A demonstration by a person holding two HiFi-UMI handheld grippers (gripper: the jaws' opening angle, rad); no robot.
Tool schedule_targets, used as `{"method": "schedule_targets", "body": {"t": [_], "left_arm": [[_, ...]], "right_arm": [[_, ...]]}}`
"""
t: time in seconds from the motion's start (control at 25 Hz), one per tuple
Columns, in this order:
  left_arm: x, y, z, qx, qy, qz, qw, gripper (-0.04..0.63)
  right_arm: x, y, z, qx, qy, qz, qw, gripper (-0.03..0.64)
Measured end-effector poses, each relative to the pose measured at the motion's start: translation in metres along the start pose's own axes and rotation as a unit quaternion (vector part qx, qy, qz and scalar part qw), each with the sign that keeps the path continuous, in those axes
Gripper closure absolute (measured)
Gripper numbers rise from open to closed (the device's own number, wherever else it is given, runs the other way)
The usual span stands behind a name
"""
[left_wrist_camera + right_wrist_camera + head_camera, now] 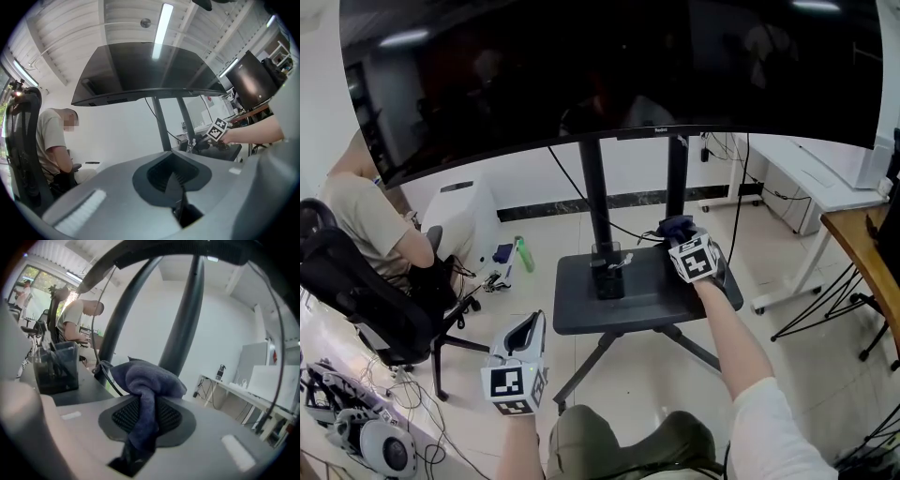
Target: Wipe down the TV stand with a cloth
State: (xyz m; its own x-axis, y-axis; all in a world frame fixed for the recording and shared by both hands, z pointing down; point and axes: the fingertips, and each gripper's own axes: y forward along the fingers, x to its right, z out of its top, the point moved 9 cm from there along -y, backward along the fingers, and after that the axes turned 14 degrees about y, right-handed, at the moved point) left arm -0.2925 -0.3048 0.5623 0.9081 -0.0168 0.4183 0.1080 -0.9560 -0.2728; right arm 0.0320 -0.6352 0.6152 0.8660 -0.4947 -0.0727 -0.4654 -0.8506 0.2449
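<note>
A dark blue cloth [146, 380] is pinched between the jaws of the right gripper [686, 240] and is held at the back right corner of the TV stand [581, 314] shelf, probably touching it. The left gripper [527, 330] is held off the shelf's front left corner, its jaws pressed together on nothing. A small dark box [607, 274] is seen standing at the shelf's middle.

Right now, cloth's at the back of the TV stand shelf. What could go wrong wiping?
1. The cable runs right beside the cloth; a sweep could snag and tug it.
2. The dark bin stands on the shelf; a leftward pass may knock it.
3. The cloth is bunched in the right gripper, so contact may be patchy.
</note>
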Motion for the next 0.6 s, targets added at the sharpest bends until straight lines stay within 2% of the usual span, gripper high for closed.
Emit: {"method": "schedule_targets", "body": {"t": [0.12, 0.2, 0.28, 0.32, 0.4, 0.48, 0.6], "left_arm": [[-0.007, -0.007, 0.001, 0.005, 0.000, 0.011, 0.9999, 0.330], [-0.010, -0.012, -0.002, 0.007, 0.007, 0.021, 0.9997, 0.330], [-0.011, -0.018, -0.007, 0.009, 0.015, 0.032, 0.9993, 0.330], [-0.012, -0.020, -0.010, 0.008, 0.017, 0.036, 0.9992, 0.330], [-0.013, -0.023, -0.016, 0.004, 0.018, 0.043, 0.9989, 0.330], [-0.017, -0.026, -0.023, -0.007, 0.021, 0.050, 0.9985, 0.330], [-0.029, -0.031, -0.035, -0.027, 0.027, 0.068, 0.9970, 0.330]], "right_arm": [[-0.036, -0.089, 0.035, 0.114, 0.012, 0.028, 0.993, 0.534], [-0.087, -0.163, 0.043, 0.186, 0.010, 0.062, 0.981, 0.534], [-0.144, -0.207, 0.025, 0.240, 0.022, 0.112, 0.964, 0.535], [-0.171, -0.215, 0.010, 0.246, 0.036, 0.135, 0.959, 0.535], [-0.218, -0.203, -0.014, 0.229, 0.059, 0.165, 0.958, 0.537], [-0.251, -0.173, -0.016, 0.206, 0.074, 0.172, 0.961, 0.537], [-0.283, -0.115, 0.003, 0.161, 0.127, 0.167, 0.964, 0.537]]}}
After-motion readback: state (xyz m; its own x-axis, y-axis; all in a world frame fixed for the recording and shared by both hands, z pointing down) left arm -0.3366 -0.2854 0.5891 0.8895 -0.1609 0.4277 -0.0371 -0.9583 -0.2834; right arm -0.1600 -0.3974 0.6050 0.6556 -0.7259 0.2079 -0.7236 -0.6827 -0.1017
